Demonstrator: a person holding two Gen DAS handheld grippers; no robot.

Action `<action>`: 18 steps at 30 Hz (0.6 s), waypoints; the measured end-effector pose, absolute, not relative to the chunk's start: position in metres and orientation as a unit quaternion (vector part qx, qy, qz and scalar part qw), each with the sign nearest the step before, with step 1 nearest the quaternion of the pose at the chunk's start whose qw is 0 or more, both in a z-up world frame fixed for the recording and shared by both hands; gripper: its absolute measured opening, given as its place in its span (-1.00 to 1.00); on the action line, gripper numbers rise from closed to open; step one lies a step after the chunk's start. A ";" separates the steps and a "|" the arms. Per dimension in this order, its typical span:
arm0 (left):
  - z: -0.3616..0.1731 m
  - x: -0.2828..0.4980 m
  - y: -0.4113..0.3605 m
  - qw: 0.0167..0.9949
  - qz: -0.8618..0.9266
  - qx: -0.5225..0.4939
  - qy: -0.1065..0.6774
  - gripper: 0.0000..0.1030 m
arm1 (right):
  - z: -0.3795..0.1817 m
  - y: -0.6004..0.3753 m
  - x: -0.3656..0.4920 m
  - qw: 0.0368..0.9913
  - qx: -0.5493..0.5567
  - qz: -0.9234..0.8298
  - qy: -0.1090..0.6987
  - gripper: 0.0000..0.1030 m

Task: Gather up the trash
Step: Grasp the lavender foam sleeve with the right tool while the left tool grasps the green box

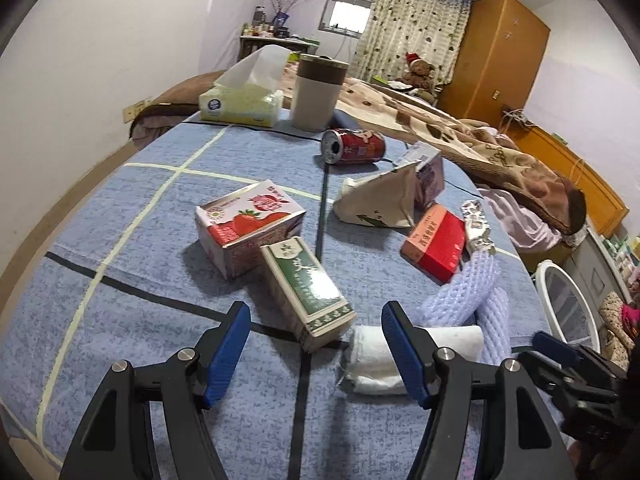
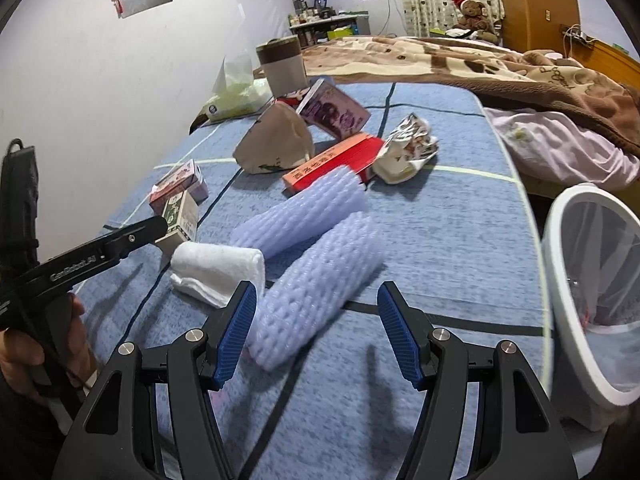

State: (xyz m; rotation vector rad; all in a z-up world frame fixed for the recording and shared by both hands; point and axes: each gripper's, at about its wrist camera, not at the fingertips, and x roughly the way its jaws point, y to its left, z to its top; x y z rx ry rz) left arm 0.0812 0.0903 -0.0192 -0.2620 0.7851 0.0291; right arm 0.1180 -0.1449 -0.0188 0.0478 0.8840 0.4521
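Trash lies scattered on a blue checked bedspread point(image 1: 120, 280). My left gripper point(image 1: 316, 316) is open, its blue pads on either side of the near end of a green carton point(image 1: 306, 288) without touching it. Behind that lie a strawberry carton point(image 1: 244, 224) and a red can point(image 1: 354, 146) on its side. My right gripper point(image 2: 316, 300) is open around the near end of a lavender foam net point(image 2: 316, 272), pads apart from it. A second foam net point(image 2: 304, 212) and a white tissue roll point(image 2: 218, 268) lie beside it.
A white-rimmed mesh bin point(image 2: 550, 248) stands off the bed's right edge. Farther back are a red-orange box point(image 2: 332, 160), a crumpled wrapper point(image 2: 404, 148), a beige paper bag point(image 2: 276, 140), a purple box point(image 2: 336, 112), a tissue pack point(image 1: 240, 104) and a lidded cup point(image 1: 316, 92). A brown blanket point(image 2: 520, 72) covers the rest of the bed.
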 end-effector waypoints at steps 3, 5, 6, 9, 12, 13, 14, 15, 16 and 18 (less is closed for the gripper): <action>-0.022 0.083 0.093 0.914 0.014 -0.128 0.384 0.33 | -0.029 -0.138 0.124 0.871 0.019 0.214 0.442 0.26; -0.024 0.084 0.096 0.912 0.016 -0.132 0.387 0.33 | -0.032 -0.136 0.126 0.868 0.018 0.214 0.447 0.10; -0.025 0.085 0.098 0.912 0.016 -0.134 0.388 0.33 | -0.033 -0.136 0.126 0.867 0.018 0.215 0.449 0.02; -0.028 0.089 0.101 0.909 0.016 -0.141 0.392 0.33 | -0.030 -0.139 0.124 0.871 0.018 0.212 0.442 -0.24; -0.029 0.095 0.100 0.907 0.018 -0.145 0.395 0.33 | -0.027 -0.144 0.123 0.876 0.019 0.207 0.436 -0.44; -0.030 0.097 0.100 0.906 0.019 -0.149 0.396 0.33 | -0.027 -0.146 0.123 0.877 0.019 0.203 0.434 -0.47; -0.030 0.099 0.099 0.905 0.020 -0.152 0.398 0.33 | -0.027 -0.148 0.123 0.878 0.019 0.200 0.434 -0.51; -0.032 0.103 0.099 0.902 0.023 -0.157 0.401 0.33 | -0.026 -0.150 0.123 0.879 0.020 0.197 0.433 -0.51; -0.033 0.106 0.098 0.900 0.028 -0.158 0.404 0.33 | -0.026 -0.152 0.124 0.880 0.020 0.194 0.433 -0.51; -0.037 0.110 0.097 0.898 0.036 -0.156 0.409 0.33 | -0.025 -0.156 0.124 0.882 0.022 0.190 0.431 -0.51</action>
